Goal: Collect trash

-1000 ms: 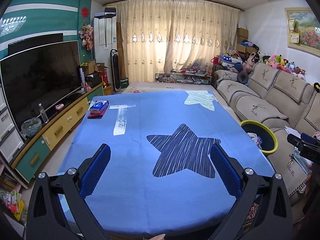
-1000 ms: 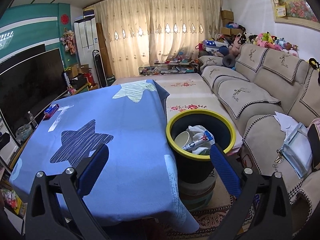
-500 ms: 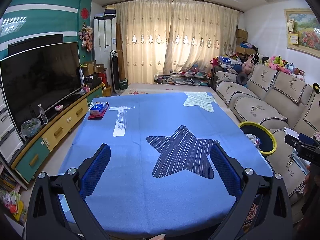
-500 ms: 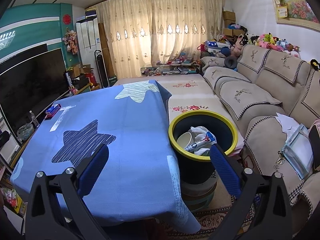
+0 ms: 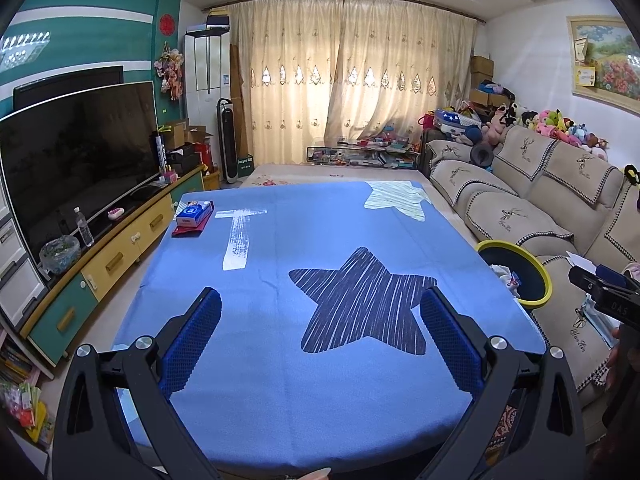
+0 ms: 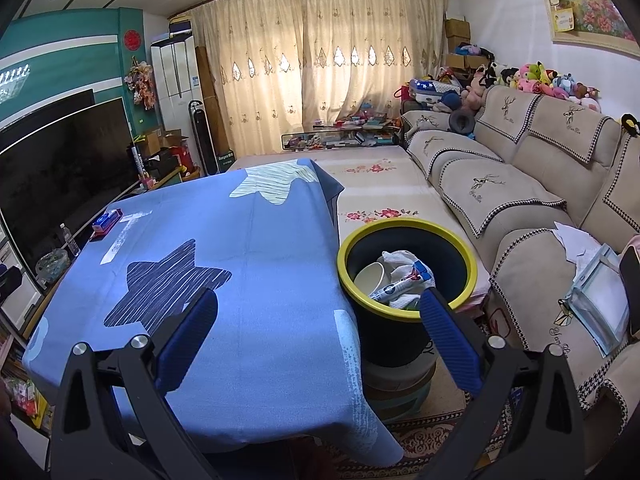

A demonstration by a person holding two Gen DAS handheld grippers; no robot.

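Note:
A dark bin with a yellow rim (image 6: 408,228) stands on the floor at the table's right side; it also shows in the left wrist view (image 5: 538,270). Inside lie a paper cup (image 6: 370,276), crumpled white tissue (image 6: 400,260) and a tube (image 6: 394,288). My right gripper (image 6: 318,306) is open and empty, held near the table's front right corner, short of the bin. My left gripper (image 5: 320,304) is open and empty above the near part of the blue tablecloth (image 5: 320,224). The right gripper's body (image 5: 604,300) shows at the right edge of the left wrist view.
A blue tissue pack on a red holder (image 5: 194,216) sits at the table's far left corner. A sofa (image 6: 520,184) runs along the right, with papers (image 6: 600,292) on its near seat. A TV and cabinet (image 5: 76,160) line the left wall.
Both grippers have drawn back and risen slightly; the bin looks a little farther in both views. Both stay open and empty.

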